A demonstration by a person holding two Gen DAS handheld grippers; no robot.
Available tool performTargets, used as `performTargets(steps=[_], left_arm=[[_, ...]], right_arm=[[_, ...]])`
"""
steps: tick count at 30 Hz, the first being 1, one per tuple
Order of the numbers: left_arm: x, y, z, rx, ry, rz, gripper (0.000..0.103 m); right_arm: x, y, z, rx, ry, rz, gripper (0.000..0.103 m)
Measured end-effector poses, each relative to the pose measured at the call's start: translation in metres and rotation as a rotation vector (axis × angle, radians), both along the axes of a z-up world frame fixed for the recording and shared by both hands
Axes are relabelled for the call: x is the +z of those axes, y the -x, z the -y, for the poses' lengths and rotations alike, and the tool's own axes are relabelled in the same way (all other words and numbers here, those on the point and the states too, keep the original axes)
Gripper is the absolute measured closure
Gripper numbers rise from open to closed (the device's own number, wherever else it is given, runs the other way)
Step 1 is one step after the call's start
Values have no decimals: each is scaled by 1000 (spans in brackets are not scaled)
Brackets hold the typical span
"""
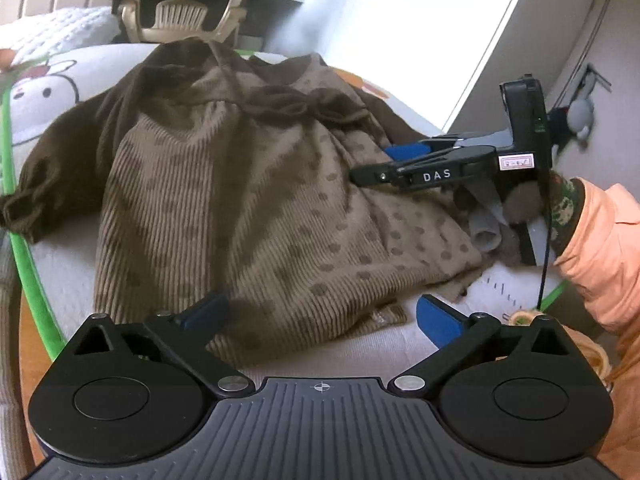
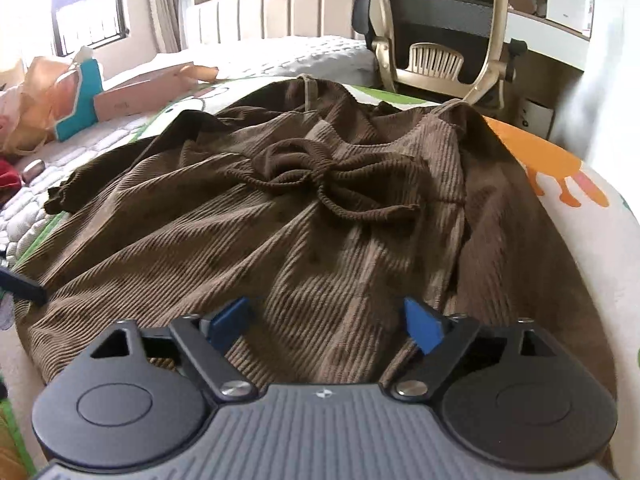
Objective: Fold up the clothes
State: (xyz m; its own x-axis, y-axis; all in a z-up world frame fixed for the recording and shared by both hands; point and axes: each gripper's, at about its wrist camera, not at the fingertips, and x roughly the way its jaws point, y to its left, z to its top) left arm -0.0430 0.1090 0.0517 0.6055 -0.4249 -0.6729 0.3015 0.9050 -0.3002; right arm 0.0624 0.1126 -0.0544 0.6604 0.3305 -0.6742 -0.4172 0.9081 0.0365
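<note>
Brown ribbed corduroy garment spread on a bed, over a white quilted cover printed with cartoon figures and edged in green. The cloth is lighter brown with darker dots across the body; the sleeve toward the bed's left edge is plain dark brown and gathered at the cuff. A dark ribbed bow lies knotted at the chest, its loops rumpled. The hem reaches the near edge of the bed.

Left tool: released, its blue-padded jaws spread wide just above the hem, no cloth between them.

Right tool: released, jaws wide over the lower body of the garment, pads clear of the cloth. In the left wrist view it appears side-on as a black frame at the garment's right edge, held by a gloved hand with an orange sleeve.

Beyond the far edge of the bed stands a beige mesh-backed chair.
</note>
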Motion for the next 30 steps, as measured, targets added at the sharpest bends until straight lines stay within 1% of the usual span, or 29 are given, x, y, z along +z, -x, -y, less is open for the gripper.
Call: performTargets(steps=[4, 6, 7, 9, 11, 12, 13, 14, 16, 17, 18, 19, 20, 22, 24, 25, 26, 27, 30], left_arm=[[17, -13, -9, 60, -30, 35, 0], [31, -28, -26, 127, -45, 83, 0], [36, -39, -37, 176, -63, 96, 0], [42, -64, -58, 295, -141, 118, 0], [40, -89, -76, 387, -260, 146, 0], [37, -98, -84, 415, -298, 146, 0], [32, -106, -90, 432, -311, 135, 1], [26, -111, -94, 434, -304, 111, 2], [14, -120, -101, 435, -296, 65, 8], [7, -120, -100, 426, -310, 42, 21], [1, -121, -99, 418, -323, 20, 32], [-5, -121, -98, 411, -330, 11, 33], [-9, -119, -98, 403, -326, 28, 33], [-10, -119, -95, 372, -327, 65, 39], [-11, -119, -92, 341, -328, 99, 72], [-10, -122, -90, 330, -336, 109, 80], [-9, -126, -89, 339, -370, 123, 95], [-6, -131, -92, 364, -412, 143, 95], [8, -150, -117, 490, -486, 199, 96]], right_arm=[[-3, 3, -3, 16, -10, 13, 6], [-3, 5, -1, 27, -34, 7, 1], [-3, 5, 0, 35, -44, 2, 0], [-3, 6, 0, 41, -49, 0, 0], [-2, 6, 0, 43, -51, -2, 0], [-2, 6, 0, 44, -54, -3, 0], [-2, 6, 1, 45, -58, -5, 0], [-2, 6, 1, 45, -62, -7, 0], [-2, 5, 3, 45, -72, -10, 0], [-2, 5, 3, 45, -74, -12, 0], [-1, 5, 3, 43, -74, -14, 0], [-1, 5, 2, 41, -66, -17, 0], [-1, 5, -1, 40, -51, -18, 0], [-2, 6, -7, 38, -13, -16, 0], [-2, 6, -10, 37, 10, -12, 0], [-2, 6, -9, 38, 7, -12, 0], [-2, 5, -9, 40, 3, -12, 0], [-2, 5, -7, 40, -4, -12, 0], [-2, 5, -7, 40, -3, -13, 0]])
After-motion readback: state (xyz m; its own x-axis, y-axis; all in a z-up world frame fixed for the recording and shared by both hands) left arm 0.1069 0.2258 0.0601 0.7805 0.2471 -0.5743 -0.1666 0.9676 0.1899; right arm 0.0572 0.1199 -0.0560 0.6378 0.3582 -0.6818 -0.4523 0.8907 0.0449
